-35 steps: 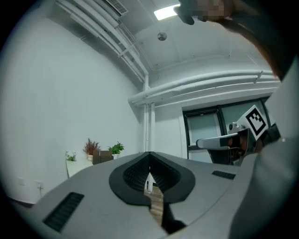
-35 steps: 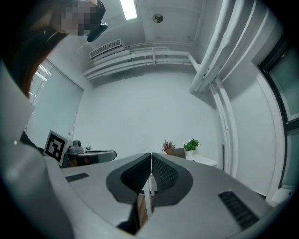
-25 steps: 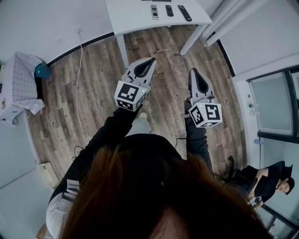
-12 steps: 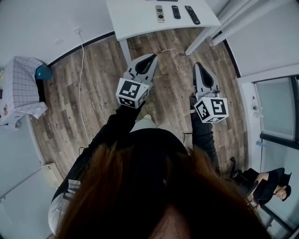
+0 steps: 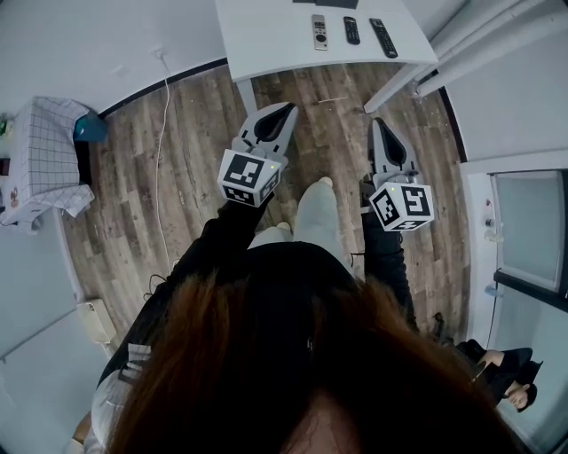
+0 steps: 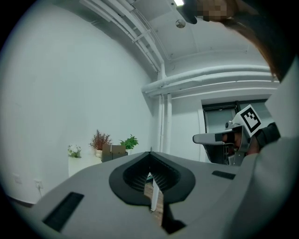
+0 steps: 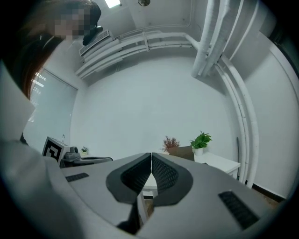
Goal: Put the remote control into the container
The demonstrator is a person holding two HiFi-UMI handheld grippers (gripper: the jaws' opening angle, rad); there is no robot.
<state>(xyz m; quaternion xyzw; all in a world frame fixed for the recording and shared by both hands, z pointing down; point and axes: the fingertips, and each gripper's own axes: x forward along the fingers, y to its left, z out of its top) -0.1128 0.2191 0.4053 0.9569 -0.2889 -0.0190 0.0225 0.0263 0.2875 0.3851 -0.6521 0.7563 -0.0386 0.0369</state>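
Three remote controls lie in a row on the white table [image 5: 266,27] at the top of the head view: a silver one [image 5: 319,32], a short black one [image 5: 351,30] and a longer black one [image 5: 383,37]. My left gripper [image 5: 288,108] and right gripper [image 5: 376,122] are held side by side over the wooden floor, short of the table and pointing at it. Both are shut with nothing in them. In the left gripper view the jaws [image 6: 150,153] meet at the tip, and so do they in the right gripper view [image 7: 151,154]. A brown box [image 7: 182,151] stands on the table between potted plants.
A slanted white table leg [image 5: 390,80] and a straight one [image 5: 247,93] stand ahead. A white cable [image 5: 160,160] trails over the floor at left, near a checked cloth [image 5: 35,160]. A person sits at bottom right [image 5: 501,386]. My own leg [image 5: 315,208] shows between the grippers.
Both grippers have moved forward toward the table, still shut. The table and remotes have shifted right in the head view, and my leg has stepped into sight between the grippers.
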